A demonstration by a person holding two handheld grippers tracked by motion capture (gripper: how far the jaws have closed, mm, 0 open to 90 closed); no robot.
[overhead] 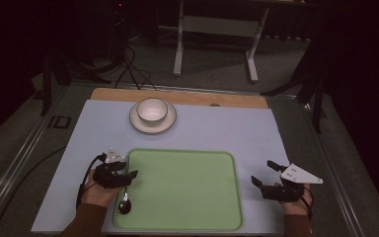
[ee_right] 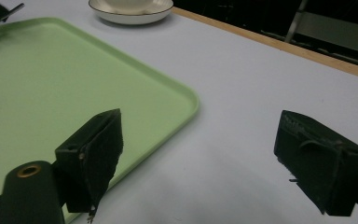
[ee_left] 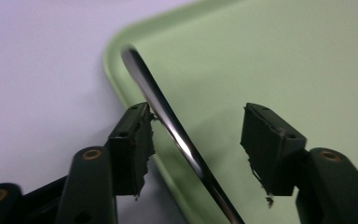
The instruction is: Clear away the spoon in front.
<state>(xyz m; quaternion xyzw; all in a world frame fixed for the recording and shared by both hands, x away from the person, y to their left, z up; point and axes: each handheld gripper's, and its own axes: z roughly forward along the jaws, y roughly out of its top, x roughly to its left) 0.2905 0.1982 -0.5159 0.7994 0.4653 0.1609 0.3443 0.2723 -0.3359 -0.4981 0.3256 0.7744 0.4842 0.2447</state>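
High view looks down on a pale counter point(overhead: 227, 128) carrying a green tray point(overhead: 187, 187) in front of the person, with a white bowl point(overhead: 152, 109) sitting on a saucer point(overhead: 137, 123) farther back, well apart from the tray. A metal spoon point(overhead: 124, 203) lies along the tray's left edge, its bowl end near the tray's near left corner and its handle running up toward the left tool point(overhead: 128, 168). The left tool is held by the left hand point(overhead: 97, 190) just beside that edge.

Left gripper view shows the left tool point(ee_left: 196, 135) with its 2 jaws apart and the spoon handle point(ee_left: 168, 121) passing between them, lying against or very close to the left jaw and clear of the right one; the handle crosses the tray rim point(ee_left: 114, 74).

Right tool point(overhead: 264, 174) hovers over bare counter just right of the tray, held by the right hand point(overhead: 296, 202). Right gripper view shows the right tool point(ee_right: 198, 149) with its jaws wide apart and nothing between them, the tray corner point(ee_right: 186, 100) near the left jaw.
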